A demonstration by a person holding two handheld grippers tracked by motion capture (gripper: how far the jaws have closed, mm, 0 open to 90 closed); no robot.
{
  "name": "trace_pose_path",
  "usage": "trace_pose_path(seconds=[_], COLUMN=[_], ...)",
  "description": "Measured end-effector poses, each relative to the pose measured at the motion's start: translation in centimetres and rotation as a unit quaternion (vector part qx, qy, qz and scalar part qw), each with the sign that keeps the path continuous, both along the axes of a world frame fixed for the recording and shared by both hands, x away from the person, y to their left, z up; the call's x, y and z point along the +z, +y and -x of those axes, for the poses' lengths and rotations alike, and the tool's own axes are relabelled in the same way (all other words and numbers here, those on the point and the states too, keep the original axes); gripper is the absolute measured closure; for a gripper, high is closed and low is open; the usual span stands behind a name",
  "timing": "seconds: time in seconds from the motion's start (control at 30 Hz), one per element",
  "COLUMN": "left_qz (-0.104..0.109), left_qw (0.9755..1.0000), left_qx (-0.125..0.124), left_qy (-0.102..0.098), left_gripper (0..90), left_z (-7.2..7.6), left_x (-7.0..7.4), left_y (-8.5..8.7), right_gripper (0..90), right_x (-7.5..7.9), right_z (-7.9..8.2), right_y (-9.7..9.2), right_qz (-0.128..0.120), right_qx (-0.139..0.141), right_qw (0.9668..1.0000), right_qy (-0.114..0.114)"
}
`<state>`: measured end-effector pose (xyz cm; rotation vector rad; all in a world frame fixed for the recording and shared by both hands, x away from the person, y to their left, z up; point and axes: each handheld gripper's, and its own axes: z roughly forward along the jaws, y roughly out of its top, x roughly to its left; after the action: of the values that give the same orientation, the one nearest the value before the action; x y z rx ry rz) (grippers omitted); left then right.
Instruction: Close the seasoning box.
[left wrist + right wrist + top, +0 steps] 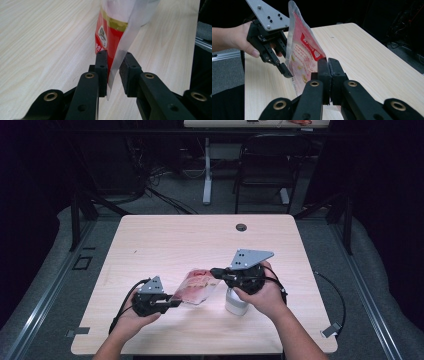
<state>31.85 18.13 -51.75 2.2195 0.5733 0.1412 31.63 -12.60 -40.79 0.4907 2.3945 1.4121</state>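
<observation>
Snack pouch held above table; right gripper fingers clamped on it, left gripper fingers parted around its edge

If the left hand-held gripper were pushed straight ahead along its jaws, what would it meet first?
The red and clear plastic food pouch: its edge already sits between the jaws of the left hand-held gripper, which look slightly parted, so the pouch's body probably comes first.

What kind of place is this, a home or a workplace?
Probably a lab or recording studio, not a home: a bare wooden table ringed by dark curtains, loose cables on the floor, and a folding chair behind.
</observation>
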Motion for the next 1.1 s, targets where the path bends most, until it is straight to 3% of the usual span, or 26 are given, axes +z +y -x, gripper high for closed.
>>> trace_pose_path(seconds=[0.27,0.7,1.1], left_qz=[-0.012,0.003,0.000], left_qw=[0.9999,0.9995,0.9980], left_qx=[0.006,0.029,0.055], left_qy=[-0.001,-0.014,-0.033], left_gripper=[74.5,66.1,62.0], left_z=[0.0,-0.1,0.1], left_x=[-0.4,0.1,0.9], left_y=[-0.4,0.5,1.5], right_gripper=[89.7,90.0,90.0], right_x=[0.1,0.6,0.5], right_z=[-0.1,-0.4,-0.7], right_y=[0.5,0.5,0.2], right_qz=[0.018,0.038,0.047], right_qx=[0.003,-0.006,-0.015], right_qw=[0.9998,0.9992,0.9987], right_qy=[-0.003,-0.013,-0.013])
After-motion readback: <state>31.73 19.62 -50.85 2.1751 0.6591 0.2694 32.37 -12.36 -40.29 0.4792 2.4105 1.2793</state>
